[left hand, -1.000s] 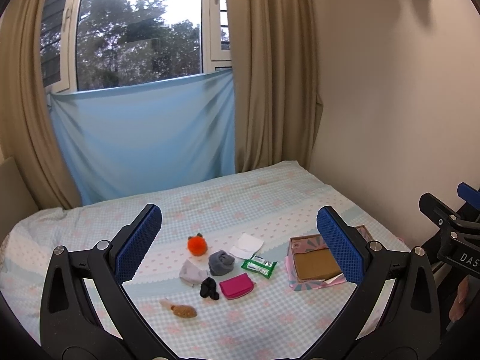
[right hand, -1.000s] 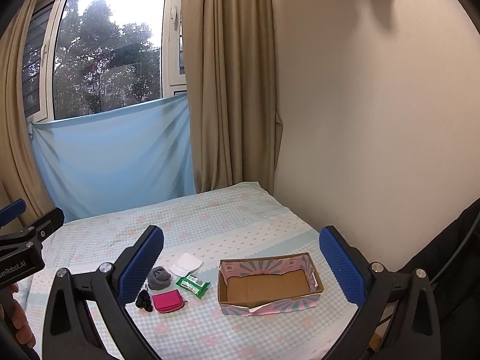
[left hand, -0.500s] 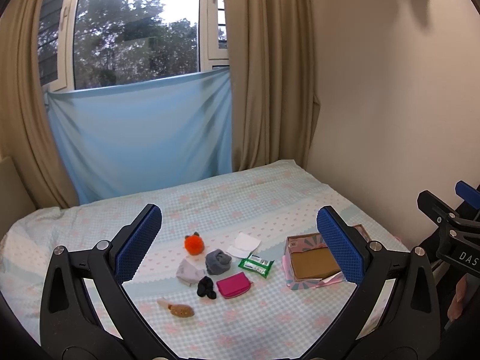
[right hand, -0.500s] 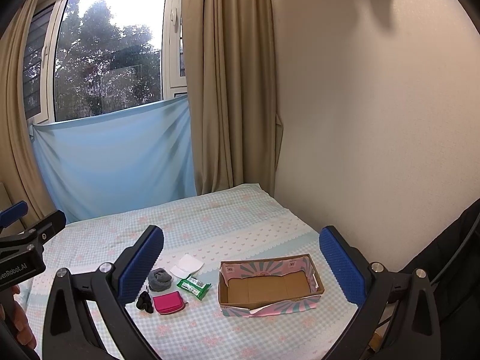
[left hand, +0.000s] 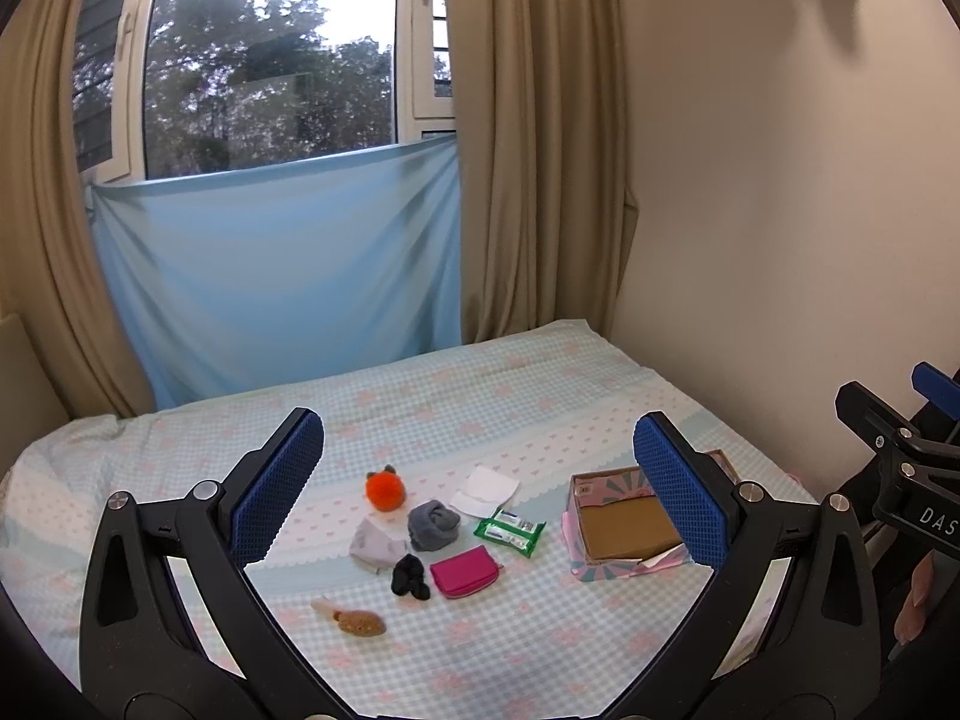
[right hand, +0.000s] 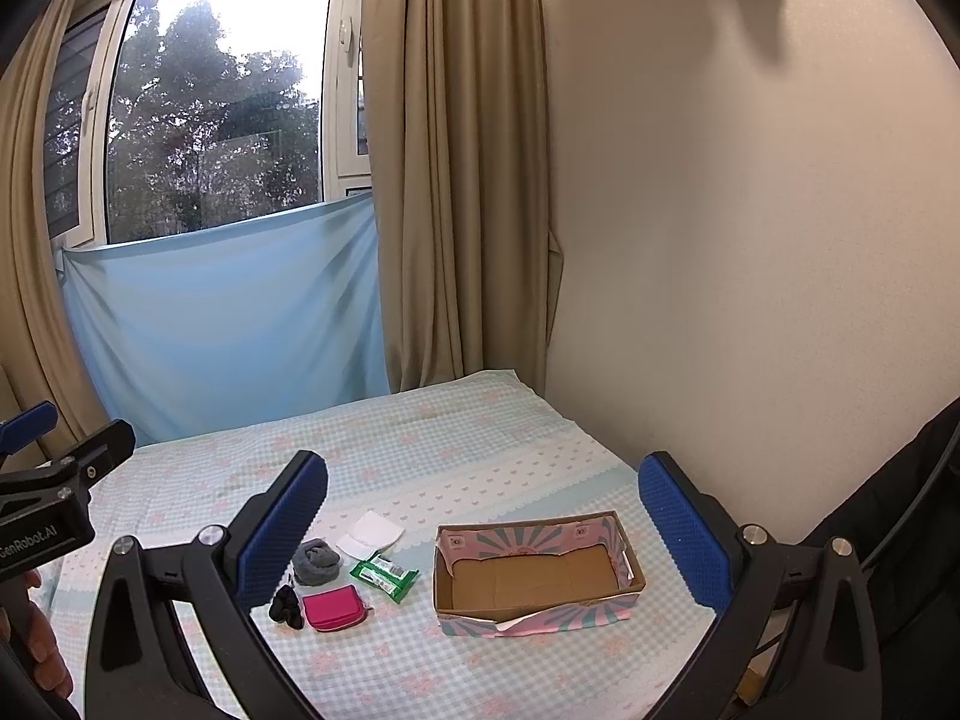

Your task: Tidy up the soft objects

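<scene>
Small soft items lie on the bed: an orange pompom (left hand: 385, 490), a grey rolled sock (left hand: 432, 524) (right hand: 314, 563), a pale pouch (left hand: 376, 542), a black scrunchie (left hand: 410, 577) (right hand: 285, 605), a pink purse (left hand: 465, 570) (right hand: 333, 608), a green tissue pack (left hand: 509, 531) (right hand: 384, 574), a white cloth (left hand: 485, 489) (right hand: 370, 533) and a brown plush (left hand: 358, 623). An empty cardboard box (right hand: 534, 577) (left hand: 624, 528) stands to their right. My left gripper (left hand: 477, 483) and right gripper (right hand: 483, 522) are open, empty, held high and well back from the items.
The bed (left hand: 492, 396) has a pale checked sheet and meets a cream wall (right hand: 750, 240) on the right. A window with beige curtains (left hand: 540, 150) and a blue cloth (left hand: 282, 264) lies behind the bed.
Both grippers have risen and drawn back a little, so the items and the box sit slightly lower and smaller in view. Nothing on the bed moved.
</scene>
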Demonstrator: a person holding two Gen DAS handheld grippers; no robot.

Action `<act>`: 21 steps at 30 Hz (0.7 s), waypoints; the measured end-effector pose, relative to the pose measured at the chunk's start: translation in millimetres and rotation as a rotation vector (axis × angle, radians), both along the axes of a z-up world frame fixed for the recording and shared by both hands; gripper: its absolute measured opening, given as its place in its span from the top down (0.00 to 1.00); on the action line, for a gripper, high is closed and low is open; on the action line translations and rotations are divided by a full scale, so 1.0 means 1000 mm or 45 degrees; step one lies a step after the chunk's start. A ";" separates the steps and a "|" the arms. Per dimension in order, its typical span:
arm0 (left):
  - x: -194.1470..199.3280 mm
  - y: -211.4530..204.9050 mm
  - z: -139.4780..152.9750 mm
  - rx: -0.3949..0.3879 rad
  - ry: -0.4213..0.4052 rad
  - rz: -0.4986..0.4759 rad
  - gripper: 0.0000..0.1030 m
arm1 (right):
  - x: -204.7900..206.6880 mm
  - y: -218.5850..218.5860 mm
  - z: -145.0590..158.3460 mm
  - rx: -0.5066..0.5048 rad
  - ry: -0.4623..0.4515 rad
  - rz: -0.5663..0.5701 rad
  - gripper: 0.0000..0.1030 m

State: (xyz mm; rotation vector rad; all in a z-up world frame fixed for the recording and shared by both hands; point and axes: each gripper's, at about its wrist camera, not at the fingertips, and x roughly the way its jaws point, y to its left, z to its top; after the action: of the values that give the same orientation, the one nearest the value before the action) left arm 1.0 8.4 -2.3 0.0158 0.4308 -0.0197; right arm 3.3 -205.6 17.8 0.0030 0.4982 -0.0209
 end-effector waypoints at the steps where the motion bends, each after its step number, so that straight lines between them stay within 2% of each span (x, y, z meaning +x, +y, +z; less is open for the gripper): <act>1: 0.000 0.000 0.000 0.001 0.001 -0.001 0.01 | 0.000 0.000 0.000 0.001 0.002 0.000 0.00; 21: 0.003 -0.007 0.003 0.002 0.036 -0.001 0.01 | 0.000 -0.001 -0.003 0.010 0.017 0.009 0.00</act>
State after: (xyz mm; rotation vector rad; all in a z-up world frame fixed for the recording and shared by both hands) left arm 4.5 1.0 0.5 0.0170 0.4588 -0.0201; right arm 3.1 -206.9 14.5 0.0085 0.5120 -0.0121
